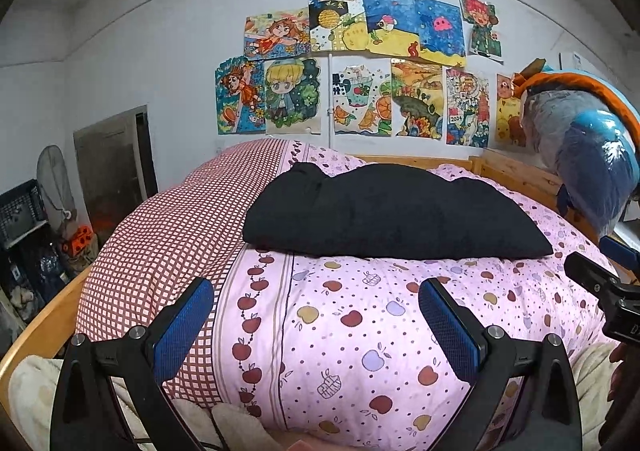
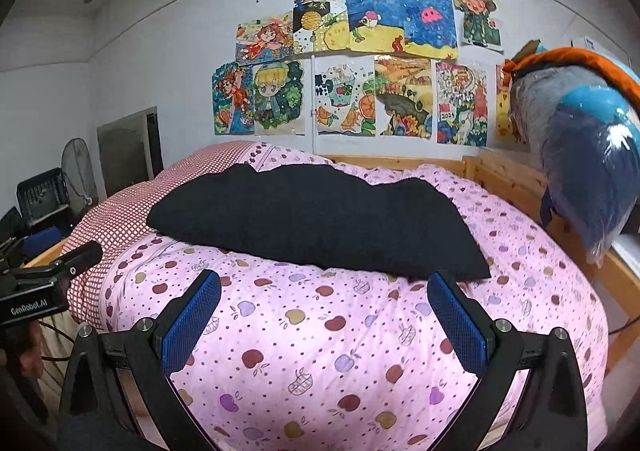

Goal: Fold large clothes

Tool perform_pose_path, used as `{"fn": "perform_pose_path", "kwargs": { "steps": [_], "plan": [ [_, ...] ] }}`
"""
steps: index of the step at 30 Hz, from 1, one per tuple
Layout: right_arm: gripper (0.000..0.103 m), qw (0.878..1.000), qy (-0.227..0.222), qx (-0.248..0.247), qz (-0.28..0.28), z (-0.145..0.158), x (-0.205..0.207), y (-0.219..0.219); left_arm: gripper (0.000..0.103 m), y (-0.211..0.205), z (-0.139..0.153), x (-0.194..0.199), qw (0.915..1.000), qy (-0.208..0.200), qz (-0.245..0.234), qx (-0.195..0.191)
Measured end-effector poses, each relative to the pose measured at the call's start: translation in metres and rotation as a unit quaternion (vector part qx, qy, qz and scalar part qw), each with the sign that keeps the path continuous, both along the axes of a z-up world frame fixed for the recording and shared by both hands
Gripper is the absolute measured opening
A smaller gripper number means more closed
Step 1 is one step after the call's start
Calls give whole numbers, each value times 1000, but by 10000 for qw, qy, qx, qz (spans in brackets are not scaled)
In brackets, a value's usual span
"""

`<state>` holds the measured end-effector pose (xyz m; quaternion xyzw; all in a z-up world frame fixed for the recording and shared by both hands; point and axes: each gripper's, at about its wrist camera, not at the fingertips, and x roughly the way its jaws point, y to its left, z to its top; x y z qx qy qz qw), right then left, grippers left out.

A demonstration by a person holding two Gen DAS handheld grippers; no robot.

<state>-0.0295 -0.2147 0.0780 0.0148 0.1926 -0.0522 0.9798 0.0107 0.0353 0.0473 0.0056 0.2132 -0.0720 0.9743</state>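
Note:
A black garment lies folded in a long flat bundle across the pink apple-print quilt; it also shows in the right wrist view. My left gripper is open and empty, held above the quilt in front of the garment, apart from it. My right gripper is open and empty, just short of the garment's near right corner. Its body shows at the right edge of the left wrist view, and the left gripper's body shows at the left edge of the right wrist view.
A red checked pillow lies left of the garment. The wooden bed frame runs along the back and right. A bagged blue and orange bundle hangs over the right rail. A fan and crates stand at the left.

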Motion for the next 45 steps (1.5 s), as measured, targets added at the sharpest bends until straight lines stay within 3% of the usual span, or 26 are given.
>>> {"fn": "perform_pose_path", "kwargs": {
  "steps": [45],
  "plan": [
    [101, 9997, 105, -214, -63, -1, 7, 6, 103, 3, -1, -2, 9999, 36, 107, -34]
  ]
}}
